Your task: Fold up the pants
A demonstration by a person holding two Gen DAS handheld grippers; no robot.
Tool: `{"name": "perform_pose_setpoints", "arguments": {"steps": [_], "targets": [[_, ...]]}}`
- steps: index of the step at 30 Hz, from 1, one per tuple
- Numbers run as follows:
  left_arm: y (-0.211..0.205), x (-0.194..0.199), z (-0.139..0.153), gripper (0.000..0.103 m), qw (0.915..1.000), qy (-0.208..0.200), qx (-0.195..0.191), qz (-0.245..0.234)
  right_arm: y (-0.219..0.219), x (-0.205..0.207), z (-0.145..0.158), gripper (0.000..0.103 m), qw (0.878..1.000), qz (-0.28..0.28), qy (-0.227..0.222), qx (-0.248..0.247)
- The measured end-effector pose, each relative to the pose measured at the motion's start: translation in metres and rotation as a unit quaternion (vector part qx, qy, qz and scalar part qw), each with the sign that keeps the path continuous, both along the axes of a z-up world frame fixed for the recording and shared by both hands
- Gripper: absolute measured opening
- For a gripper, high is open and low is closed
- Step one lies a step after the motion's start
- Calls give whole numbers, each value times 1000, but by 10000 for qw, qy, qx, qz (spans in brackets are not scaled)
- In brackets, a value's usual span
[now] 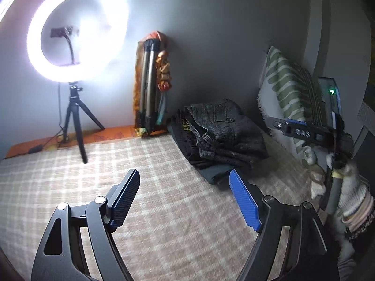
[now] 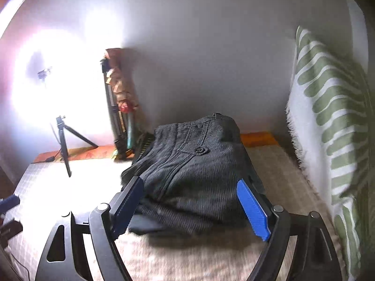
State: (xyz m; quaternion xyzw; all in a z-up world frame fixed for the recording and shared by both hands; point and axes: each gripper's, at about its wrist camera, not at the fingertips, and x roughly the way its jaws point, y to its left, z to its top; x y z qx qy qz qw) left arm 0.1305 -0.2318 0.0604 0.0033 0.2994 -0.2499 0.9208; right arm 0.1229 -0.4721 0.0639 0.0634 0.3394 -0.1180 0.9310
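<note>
Dark grey pants (image 1: pixel 222 131) (image 2: pixel 194 171) lie folded in a thick bundle on the checked blanket (image 1: pixel 164 222), on top of another dark folded garment (image 1: pixel 218 173). A button pocket faces up. My left gripper (image 1: pixel 185 175) is open over bare blanket, short and left of the bundle, with nothing between its fingers. My right gripper (image 2: pixel 189 182) is open too. Its blue pads stand wide on either side of the bundle's near end, and I see no pad pressing on the cloth. A blue finger (image 2: pixel 9 202) of the left gripper shows at the left edge of the right wrist view.
A lit ring light (image 1: pixel 77 35) on a small tripod stands at the back left. A folded tripod (image 1: pixel 150 86) leans on the wall. A green-and-white cushion (image 1: pixel 286 82) (image 2: pixel 328 117) stands at the right. A wrist with bangles (image 1: pixel 356 213) is at the right edge.
</note>
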Motion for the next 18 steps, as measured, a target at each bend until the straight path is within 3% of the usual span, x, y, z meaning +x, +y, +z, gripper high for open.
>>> {"name": "perform_pose_setpoints", "arguments": {"steps": [7, 14, 18], "targets": [[22, -28, 9, 79, 9998, -136, -117, 31, 52, -49, 10, 87, 9998, 91, -21, -158], [38, -50, 3, 82, 9998, -192, 5, 28, 95, -92, 7, 88, 9999, 23, -31, -102], [45, -60, -3, 82, 9998, -203, 19, 73, 116, -116, 7, 99, 9995, -117, -167, -241]]}}
